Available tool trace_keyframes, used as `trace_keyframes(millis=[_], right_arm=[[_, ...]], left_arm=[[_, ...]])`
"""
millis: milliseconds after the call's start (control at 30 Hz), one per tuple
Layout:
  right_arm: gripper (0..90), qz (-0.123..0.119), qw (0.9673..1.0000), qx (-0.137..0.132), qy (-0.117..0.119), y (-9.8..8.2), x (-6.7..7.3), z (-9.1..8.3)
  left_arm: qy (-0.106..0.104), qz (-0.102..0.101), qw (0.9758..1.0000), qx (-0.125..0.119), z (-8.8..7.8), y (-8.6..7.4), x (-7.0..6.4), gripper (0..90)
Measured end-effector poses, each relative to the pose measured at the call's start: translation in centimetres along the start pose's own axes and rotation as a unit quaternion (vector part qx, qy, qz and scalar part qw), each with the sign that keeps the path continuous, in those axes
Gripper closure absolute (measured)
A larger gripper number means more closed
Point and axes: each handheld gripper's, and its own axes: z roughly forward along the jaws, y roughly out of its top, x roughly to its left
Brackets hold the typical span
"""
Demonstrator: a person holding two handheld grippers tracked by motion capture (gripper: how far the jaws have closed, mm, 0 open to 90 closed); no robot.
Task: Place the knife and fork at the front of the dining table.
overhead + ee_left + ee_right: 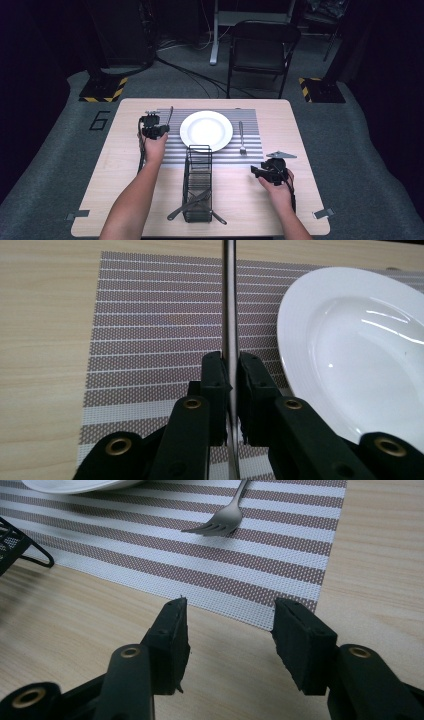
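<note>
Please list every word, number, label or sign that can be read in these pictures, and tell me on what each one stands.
"6": a large dark numeral on the grey floor, at the table's far left corner, in the high view.
Yellow-and-black hazard stripes, no words, on the left floor plate and the right floor plate.
Nothing else carries readable text.

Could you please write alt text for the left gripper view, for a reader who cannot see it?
The left tongs are shut on a thin metal utensil handle, which runs straight up out of the picture. Beneath it lies a striped placemat on a wooden table, and a white plate sits on the mat just right of the handle.
</note>
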Motion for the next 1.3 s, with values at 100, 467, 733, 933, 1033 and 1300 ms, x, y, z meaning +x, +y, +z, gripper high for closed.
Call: trace_keyframes(millis=[100, 467, 733, 933, 1033, 1300], right_arm=[[47.9, 0.000, 1.0000, 0.002, 0.001, 0.0, 0.0, 0.1], [48.0, 0.001, 1.0000, 0.002, 0.004, 0.0, 0.1, 0.1], [48.0, 0.000, 1.0000, 0.004, 0.005, -0.1, 0.1, 0.1], [48.0, -0.002, 1.0000, 0.004, 0.005, -0.1, 0.0, 0.2], [48.0, -0.003, 1.0000, 0.006, 0.006, -0.2, 0.0, 0.2], [48.0, 0.003, 1.0000, 0.002, 0.009, -0.1, -0.1, 0.1]], left_arm=[[0.009, -0.003, 0.9999, 0.010, 0.7, 0.3, -0.1, 82.4], [0.020, -0.035, 0.9986, 0.035, 2.5, 1.2, -0.5, 82.4], [0.032, -0.058, 0.9973, 0.033, 3.4, 0.7, 0.0, 82.3], [0.037, -0.066, 0.9967, 0.029, 4.0, 0.4, 0.1, 82.2], [0.040, -0.059, 0.9972, 0.025, 4.3, 0.2, 0.0, 82.1], [0.049, -0.062, 0.9963, 0.033, 4.9, 0.0, 0.2, 81.7]])
